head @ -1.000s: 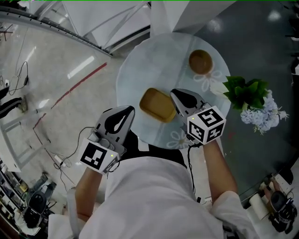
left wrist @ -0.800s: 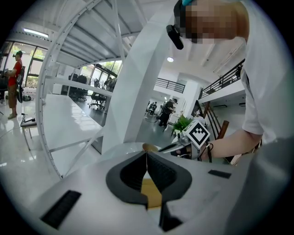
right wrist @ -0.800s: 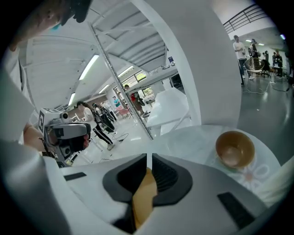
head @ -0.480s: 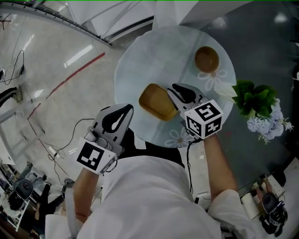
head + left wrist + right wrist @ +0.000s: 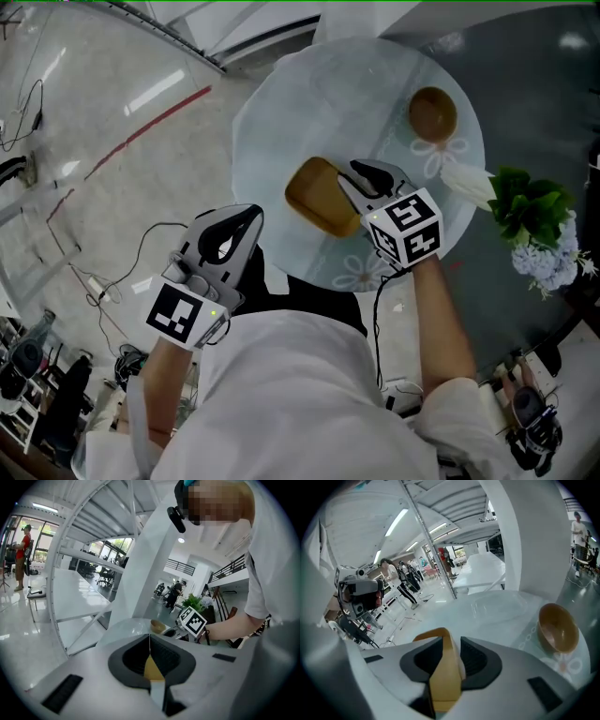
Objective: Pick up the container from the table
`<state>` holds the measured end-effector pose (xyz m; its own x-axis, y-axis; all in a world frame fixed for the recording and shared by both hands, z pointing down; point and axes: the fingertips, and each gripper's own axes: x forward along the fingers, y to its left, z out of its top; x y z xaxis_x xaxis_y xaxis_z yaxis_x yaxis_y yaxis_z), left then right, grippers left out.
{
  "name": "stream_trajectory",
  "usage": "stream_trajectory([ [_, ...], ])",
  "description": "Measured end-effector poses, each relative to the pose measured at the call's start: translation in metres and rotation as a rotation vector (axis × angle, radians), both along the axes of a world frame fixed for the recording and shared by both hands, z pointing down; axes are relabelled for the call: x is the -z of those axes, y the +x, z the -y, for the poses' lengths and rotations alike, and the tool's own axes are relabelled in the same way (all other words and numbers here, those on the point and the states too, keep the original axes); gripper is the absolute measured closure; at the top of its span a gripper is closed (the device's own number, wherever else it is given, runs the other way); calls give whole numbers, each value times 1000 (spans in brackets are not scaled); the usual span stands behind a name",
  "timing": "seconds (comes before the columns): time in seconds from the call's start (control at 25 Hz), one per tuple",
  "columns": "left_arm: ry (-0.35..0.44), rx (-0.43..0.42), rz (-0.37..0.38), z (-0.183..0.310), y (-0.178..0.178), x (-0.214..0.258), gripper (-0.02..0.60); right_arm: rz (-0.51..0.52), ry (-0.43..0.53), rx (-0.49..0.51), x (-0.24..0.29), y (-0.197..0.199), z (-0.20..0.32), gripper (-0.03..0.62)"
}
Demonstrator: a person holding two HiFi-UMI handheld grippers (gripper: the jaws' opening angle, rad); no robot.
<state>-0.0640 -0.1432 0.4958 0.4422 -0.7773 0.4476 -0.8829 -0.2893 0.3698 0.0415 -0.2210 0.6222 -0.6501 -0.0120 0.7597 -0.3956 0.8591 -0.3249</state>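
A mustard-yellow rectangular container [image 5: 317, 194] lies on the round pale table [image 5: 281, 122]. My right gripper [image 5: 361, 183] is down at the container's right edge. In the right gripper view the container's rim [image 5: 440, 667] runs up between the jaws of the right gripper [image 5: 451, 641]. The jaws are opening, with a gap beside the rim. My left gripper [image 5: 246, 217] hangs off the table's near left edge with its jaws together and nothing in them. In the left gripper view, the left gripper [image 5: 150, 639] faces the table.
A brown round bowl [image 5: 432, 113] sits at the table's far right, also seen as the bowl [image 5: 557, 627] in the right gripper view. A green plant with pale flowers [image 5: 525, 206] stands to the right. Cables lie on the floor [image 5: 112, 291] at the left.
The right gripper has come down from beside the container to straddle its right rim. Its jaws have parted. The left gripper sank a little.
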Motion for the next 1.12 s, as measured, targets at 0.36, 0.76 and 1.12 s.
stream_trajectory([
  [0.36,-14,17,-16,-11,-4,-12,560,-120,-16,80,-31,8,-9,462],
  [0.76,-36,36,-23,-17,-5,-23,560,-175,-55,105,-54,18,-17,481],
  [1.12,-38,24,-28,-22,-3,-23,560,-202,-48,67,-58,22,-15,557],
])
